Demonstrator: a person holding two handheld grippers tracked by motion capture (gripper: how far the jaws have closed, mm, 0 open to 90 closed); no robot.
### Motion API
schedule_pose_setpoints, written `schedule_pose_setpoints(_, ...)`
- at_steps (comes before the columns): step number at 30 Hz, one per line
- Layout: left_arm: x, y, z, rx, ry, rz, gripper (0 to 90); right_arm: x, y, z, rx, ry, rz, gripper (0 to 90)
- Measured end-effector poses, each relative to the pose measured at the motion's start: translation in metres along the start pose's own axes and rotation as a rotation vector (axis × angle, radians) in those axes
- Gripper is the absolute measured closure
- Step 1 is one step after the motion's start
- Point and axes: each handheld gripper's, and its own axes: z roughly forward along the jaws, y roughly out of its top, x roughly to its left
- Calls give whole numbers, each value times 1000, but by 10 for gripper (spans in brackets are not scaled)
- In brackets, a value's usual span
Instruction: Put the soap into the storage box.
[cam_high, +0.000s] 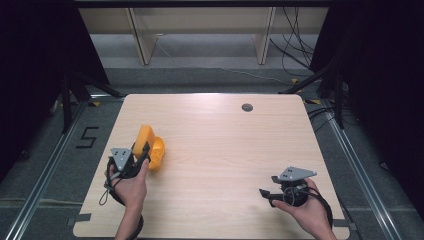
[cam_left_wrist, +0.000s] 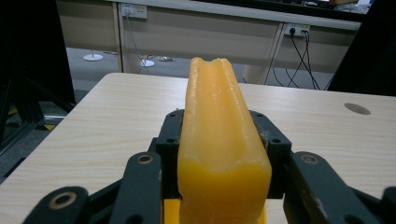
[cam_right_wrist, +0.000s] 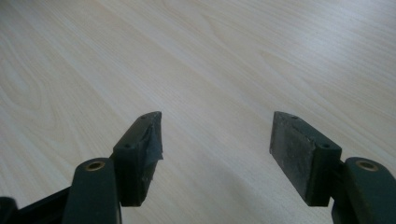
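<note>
A thick yellow-orange plastic piece (cam_high: 149, 145) stands up near the left edge of the wooden table (cam_high: 215, 145). My left gripper (cam_high: 141, 152) is shut on it. In the left gripper view the piece (cam_left_wrist: 219, 126) rises as a rounded bar with a groove along its top, and both black pads (cam_left_wrist: 169, 140) press its sides. I cannot tell whether its lower end touches the table. My right gripper (cam_high: 265, 192) hovers low at the front right, pointing left. Its jaws (cam_right_wrist: 217, 135) stand open over bare wood with nothing between them.
A round grey cable hole (cam_high: 247, 107) sits in the table's far right part, also seen from the left gripper (cam_left_wrist: 357, 108). A taped figure 5 (cam_high: 87, 136) marks the floor to the left. Wooden shelf legs (cam_high: 141, 40) and cables (cam_high: 295, 45) lie beyond the far edge.
</note>
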Motion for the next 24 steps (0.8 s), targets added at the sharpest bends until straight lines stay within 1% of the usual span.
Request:
schedule_pose_setpoints(2, -1, -3, 1, 2, 1, -2, 606, -1, 0, 0, -3, -4, -5, 350)
schedule_pose_setpoints(3, -1, -3, 1, 8, 5, -3, 606, 0, 0, 0, -2, -1, 0, 350)
schedule_pose_setpoints(7, -2, -4, 4, 2, 6, 4, 606, 0, 0, 0, -3, 1, 1, 350)
schedule_pose_setpoints(9, -2, -4, 5, -5, 9, 5, 606, 1, 0, 0, 1, 7, 6, 350)
schedule_pose_setpoints(10, -2, -4, 6, -4, 14, 1, 606, 2, 0, 0, 17, 18, 27, 350)
schedule_pose_setpoints(11, -2, -4, 6, -4, 14, 1, 606, 1, 0, 1, 3, 15, 19, 350)
schedule_pose_setpoints(12, -2, -5, 7, -2, 15, 0, 606, 0, 0, 2, -9, 11, 0, 350)
schedule_pose_setpoints(13, -2, -5, 7, 0, 17, 1, 606, 0, 0, 1, -7, 12, 4, 349)
schedule_pose_setpoints(14, -2, -6, 8, 0, 16, 3, 606, -1, 0, 2, -14, 9, -11, 349)
schedule_pose_setpoints(16, -2, -7, 10, 3, 15, 11, 606, -1, 0, 2, -5, 12, -10, 349)
schedule_pose_setpoints(20, -3, -10, 12, 5, 14, 5, 606, -1, 0, 3, -8, 13, -15, 349)
schedule_pose_setpoints(22, -4, -11, 13, 3, 10, 14, 606, -1, 0, 2, -2, 15, -11, 349)
schedule_pose_setpoints(24, -5, -12, 13, 5, 16, 21, 606, -1, 0, 2, -2, 17, -10, 349)
